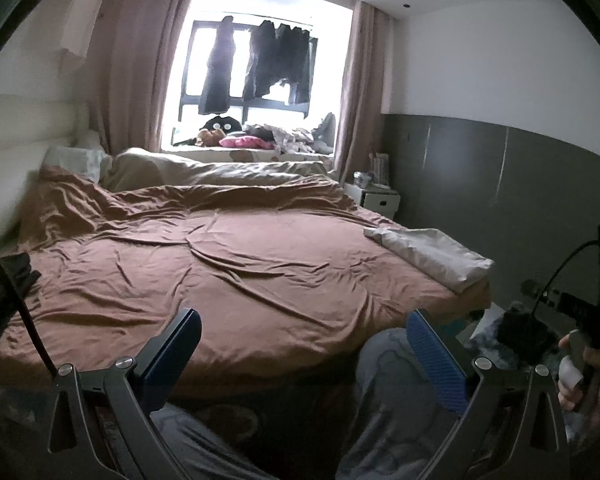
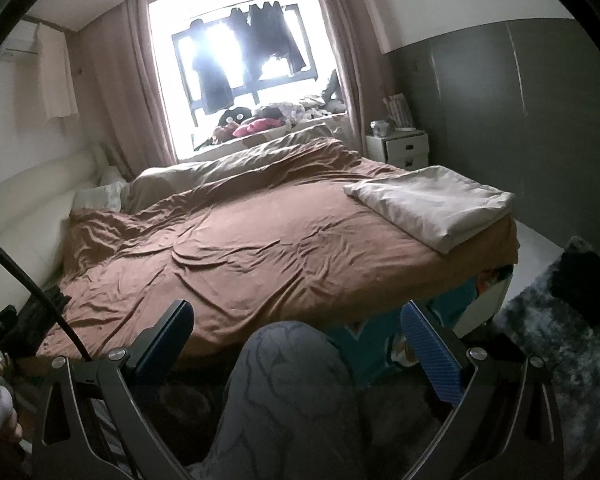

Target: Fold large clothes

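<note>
Wide bed [image 1: 240, 264] filling most of both views, covered with a wrinkled brown sheet [image 2: 260, 248], the middle of it free. Near edge of the bed just in front of both claws, right edge dropping to a narrow strip of floor along the grey wall panel [image 1: 500, 184]. Cream headboard [image 1: 24, 128] closing the left side. Beige duvet [image 1: 220, 170] bunched along the far edge, under the bright window [image 1: 260, 60] with dark clothes hanging on a rail. White nightstand [image 2: 404, 146] beyond the far right corner. Shaggy grey rug [image 2: 560, 344] on the floor at right, with something black lying on it.

Left claw [image 1: 304, 348] held low before the bed edge, pointing across the bed, blue-padded fingers spread wide, nothing between them. Right claw [image 2: 296, 336] the same: released, empty, above a knee in grey patterned trousers [image 2: 292, 380]. Person's right hand [image 1: 580, 376] on its handle seen at the right border of the left view.

Pale folded cloth [image 2: 436, 204], thick and rectangular, resting on the right corner of the bed, at the edge, well apart from both claws. Small dark garment [image 1: 20, 272] at the left edge of the bed, mostly hidden.
</note>
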A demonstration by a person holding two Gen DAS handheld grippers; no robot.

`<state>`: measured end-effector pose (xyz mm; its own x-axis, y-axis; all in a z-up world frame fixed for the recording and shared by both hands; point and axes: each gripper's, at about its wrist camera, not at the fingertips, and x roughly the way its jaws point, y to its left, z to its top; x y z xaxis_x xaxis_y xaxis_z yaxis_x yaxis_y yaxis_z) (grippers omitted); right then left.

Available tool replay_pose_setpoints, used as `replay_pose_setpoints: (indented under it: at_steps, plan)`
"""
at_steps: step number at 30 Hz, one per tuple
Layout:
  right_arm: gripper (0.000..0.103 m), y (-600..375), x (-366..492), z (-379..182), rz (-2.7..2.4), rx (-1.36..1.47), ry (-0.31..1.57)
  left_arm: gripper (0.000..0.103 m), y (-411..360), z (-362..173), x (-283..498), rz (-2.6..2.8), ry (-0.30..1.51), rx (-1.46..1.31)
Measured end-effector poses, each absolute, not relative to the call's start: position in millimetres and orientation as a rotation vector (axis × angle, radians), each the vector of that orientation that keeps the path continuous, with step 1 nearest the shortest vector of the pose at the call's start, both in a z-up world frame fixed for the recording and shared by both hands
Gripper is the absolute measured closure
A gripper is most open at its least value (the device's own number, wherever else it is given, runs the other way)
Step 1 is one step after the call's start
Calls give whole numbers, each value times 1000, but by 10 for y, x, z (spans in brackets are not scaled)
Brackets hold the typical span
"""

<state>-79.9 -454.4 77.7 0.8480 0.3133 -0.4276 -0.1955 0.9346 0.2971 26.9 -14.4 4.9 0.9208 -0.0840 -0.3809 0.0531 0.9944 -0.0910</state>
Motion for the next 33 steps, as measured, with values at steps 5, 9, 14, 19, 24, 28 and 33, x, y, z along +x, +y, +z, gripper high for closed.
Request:
replay_pose_setpoints:
  at_steps: [5,9,14,19,24,28,33]
  plan:
    - [0,-4459,-833,692,275,246,477,0,-114,51,265,-52,378,-72]
    - [0,-4404,-826,649,285,250,487,0,-115,57,270,-52,378,-70]
    - [0,-4369,-867,649,287,263,485,0,-118,62,286,-54,379,-67]
    - [0,-4342,-894,649,281,256,493,0,-98,48,277,-44,387,-82]
    - [0,-4345,-911,689,281,261,489,0,-124,55,261,-44,387,-74]
    - [0,-4360,-919,709,274,262,487,0,-117,66,247,-48,382,-77]
    - [0,-4376,-898,711,277,271,495,0,-117,72,234,-46,382,-77]
